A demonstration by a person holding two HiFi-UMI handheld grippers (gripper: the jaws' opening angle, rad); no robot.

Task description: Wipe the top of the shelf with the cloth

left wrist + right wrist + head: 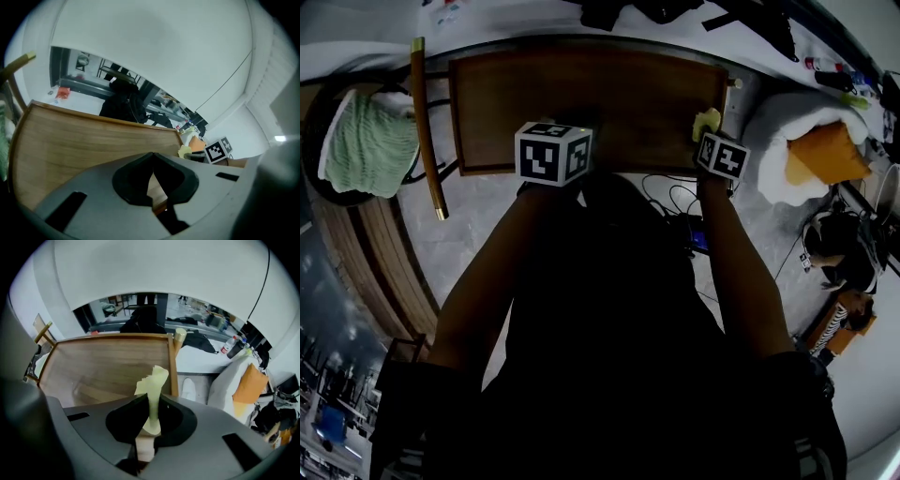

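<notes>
Yellow cloth sits clamped in right tongs over shelf.

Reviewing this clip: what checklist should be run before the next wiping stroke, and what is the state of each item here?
1. Cloth clamped in the right gripper: ok, jaws shut on it.
2. Cloth over the shelf top, near its right edge: ok.
3. Cloth pressed onto the wood: cannot tell.
4. Left gripper empty, jaws together: ok.
5. Nothing lying on the shelf top in the wiping path: ok.
</notes>
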